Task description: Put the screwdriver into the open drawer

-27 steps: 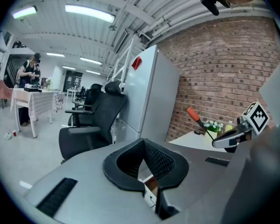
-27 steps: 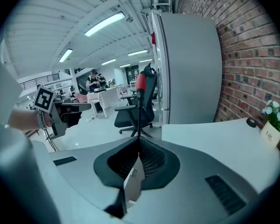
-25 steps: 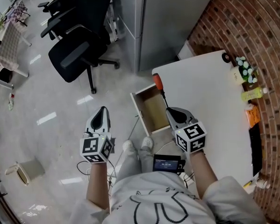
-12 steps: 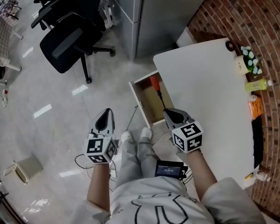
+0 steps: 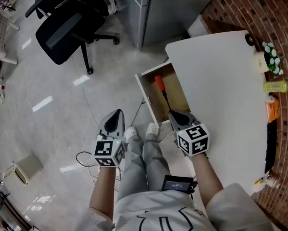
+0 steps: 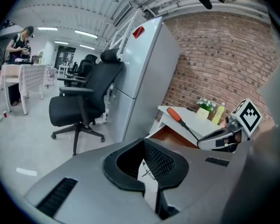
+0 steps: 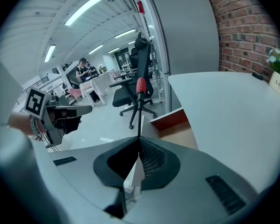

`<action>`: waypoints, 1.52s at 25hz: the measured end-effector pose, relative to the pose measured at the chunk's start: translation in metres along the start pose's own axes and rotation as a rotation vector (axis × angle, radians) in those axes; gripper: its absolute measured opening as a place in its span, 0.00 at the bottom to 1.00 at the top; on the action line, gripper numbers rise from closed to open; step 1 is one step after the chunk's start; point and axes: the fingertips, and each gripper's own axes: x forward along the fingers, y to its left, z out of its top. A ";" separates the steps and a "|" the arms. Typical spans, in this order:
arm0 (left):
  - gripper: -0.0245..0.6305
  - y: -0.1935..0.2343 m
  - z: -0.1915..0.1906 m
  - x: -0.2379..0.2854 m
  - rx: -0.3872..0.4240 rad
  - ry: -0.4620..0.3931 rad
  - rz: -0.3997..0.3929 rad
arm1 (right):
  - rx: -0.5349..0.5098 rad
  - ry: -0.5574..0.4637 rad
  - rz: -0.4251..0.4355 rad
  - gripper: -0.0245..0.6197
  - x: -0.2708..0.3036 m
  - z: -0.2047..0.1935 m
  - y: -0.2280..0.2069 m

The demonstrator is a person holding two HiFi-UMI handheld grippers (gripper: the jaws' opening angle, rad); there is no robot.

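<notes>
The screwdriver (image 5: 160, 85) has a red handle and a thin dark shaft. My right gripper (image 5: 175, 115) is shut on the tip end of the shaft. The handle points away from me over the open wooden drawer (image 5: 143, 93) under the white table (image 5: 220, 76). In the right gripper view the screwdriver (image 7: 140, 86) sticks straight out from the jaws, with the drawer (image 7: 170, 118) just to its right. My left gripper (image 5: 117, 115) hangs over the floor left of the drawer, shut and holding nothing. From the left gripper view, the screwdriver (image 6: 175, 115) slants above the drawer (image 6: 170, 136).
A black office chair (image 5: 62, 25) and a grey cabinet (image 5: 148, 4) stand beyond the drawer. Flowers (image 5: 271, 57) and a yellow bottle (image 5: 277, 86) sit by the brick wall (image 5: 259, 8). Cables (image 5: 88, 160) lie on the floor near my feet (image 5: 132, 134).
The screwdriver's handle has gone from the table's corner to over the open drawer, still held by my right gripper. The left gripper stays shut over the floor.
</notes>
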 end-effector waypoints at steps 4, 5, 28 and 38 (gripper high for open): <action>0.05 0.008 -0.025 0.014 -0.028 0.034 0.006 | 0.032 0.031 -0.012 0.07 0.020 -0.021 -0.008; 0.05 0.010 -0.031 0.016 -0.031 0.043 0.003 | 0.042 0.039 -0.012 0.07 0.025 -0.027 -0.009; 0.05 0.060 -0.119 0.091 -0.079 0.184 -0.004 | 0.052 0.189 -0.133 0.07 0.127 -0.084 -0.045; 0.05 0.107 -0.153 0.109 -0.226 0.294 0.076 | 0.148 0.328 -0.138 0.07 0.155 -0.103 -0.070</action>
